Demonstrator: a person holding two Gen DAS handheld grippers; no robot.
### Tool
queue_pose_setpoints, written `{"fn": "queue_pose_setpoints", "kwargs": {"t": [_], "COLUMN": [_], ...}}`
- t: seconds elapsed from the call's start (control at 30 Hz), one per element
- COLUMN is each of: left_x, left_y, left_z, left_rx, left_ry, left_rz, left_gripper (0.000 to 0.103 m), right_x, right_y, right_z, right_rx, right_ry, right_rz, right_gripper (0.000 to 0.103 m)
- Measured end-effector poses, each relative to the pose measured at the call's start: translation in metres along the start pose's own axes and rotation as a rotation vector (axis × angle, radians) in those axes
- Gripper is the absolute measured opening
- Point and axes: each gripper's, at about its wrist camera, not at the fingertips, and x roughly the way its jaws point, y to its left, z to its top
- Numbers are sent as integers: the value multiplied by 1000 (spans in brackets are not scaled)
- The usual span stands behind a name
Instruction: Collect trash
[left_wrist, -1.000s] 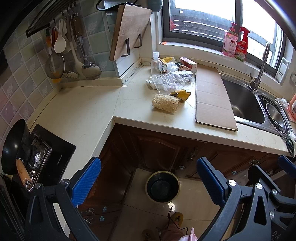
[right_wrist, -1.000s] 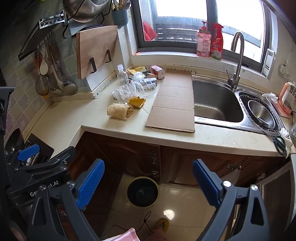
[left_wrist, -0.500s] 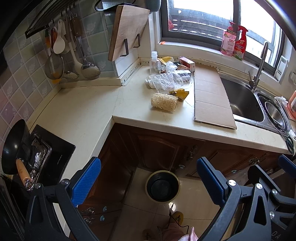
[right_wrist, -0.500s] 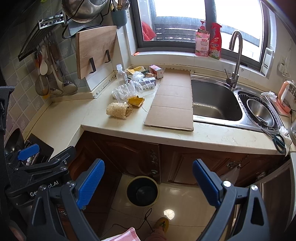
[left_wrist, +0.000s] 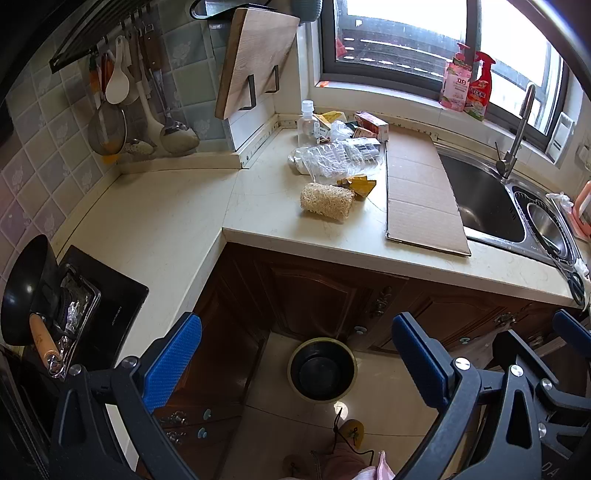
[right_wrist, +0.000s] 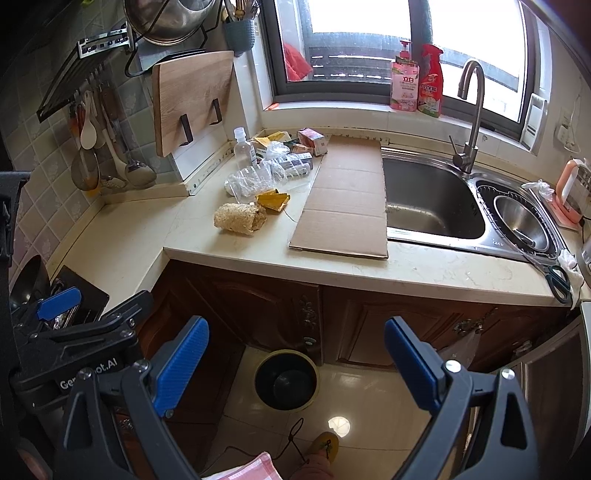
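The flattened cardboard sheet (right_wrist: 345, 206) lay on the counter (left_wrist: 155, 236) beside the sink (right_wrist: 428, 195), its long axis running from the window wall toward the front edge; it looked light and stiff, best pinched at the near edge. Left of it lay the loofah roll (left_wrist: 327, 202), crosswise, light and springy, with crinkly plastic wrap (left_wrist: 332, 158) and a small yellow packet (right_wrist: 272, 200) behind. Both the left gripper (left_wrist: 295, 354) and right gripper (right_wrist: 295, 354) hung spread wide and empty above the floor bin (right_wrist: 286, 380).

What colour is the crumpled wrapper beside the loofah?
Yellow; the wrapper shows best in the right wrist view.
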Motion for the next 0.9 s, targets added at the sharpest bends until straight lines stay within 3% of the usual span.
{"fn": "queue_pose_setpoints", "kwargs": {"t": [0.43,0.9], "left_x": [1,5], "left_y": [-1,0], "left_z": [-3,4], "left_rx": [-7,-54], "left_ry": [3,13], "left_rz": [1,23], "left_gripper": [101,101], "right_x": [-1,14], "right_y": [-1,-9], "right_z": [-6,10], "right_rx": [7,-27], "right_ry": [8,23], "right_rz": [20,76], "right_gripper": [97,97]}}
